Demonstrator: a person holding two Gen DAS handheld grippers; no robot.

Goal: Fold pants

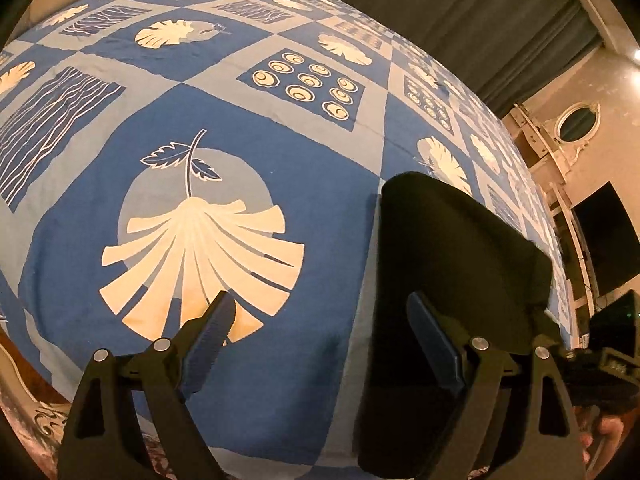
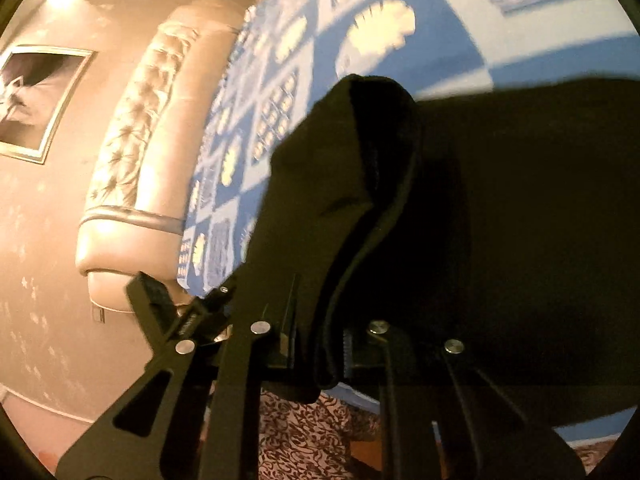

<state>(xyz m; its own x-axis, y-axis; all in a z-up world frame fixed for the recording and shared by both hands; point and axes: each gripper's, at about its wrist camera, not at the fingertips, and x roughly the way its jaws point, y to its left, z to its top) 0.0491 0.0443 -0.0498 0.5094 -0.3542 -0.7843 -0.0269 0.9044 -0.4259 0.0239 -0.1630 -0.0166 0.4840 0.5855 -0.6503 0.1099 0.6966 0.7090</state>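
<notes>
We view a bed covered by a blue patterned bedspread printed with cream leaves, waves and spirals. The black pants, the task's thing, lie folded on the near right part of the bedspread in the left wrist view, their far end rounded and their near end running off under the claw.

The left claw hangs above the bedspread with its jaws spread wide and nothing between them; its left finger stands over the large cream leaf, its right finger over the pants, though whether that pad touches the cloth we cannot say.

In the right wrist view the right claw is closed on a thick fold of the pants: the doubled hem edge runs down between its jaws, and the lifted cloth fills the right half of the view. This view is blurred.

Left of the bed stand a tufted cream headboard and a framed picture on the wall. Dark curtains hang at the far side.
</notes>
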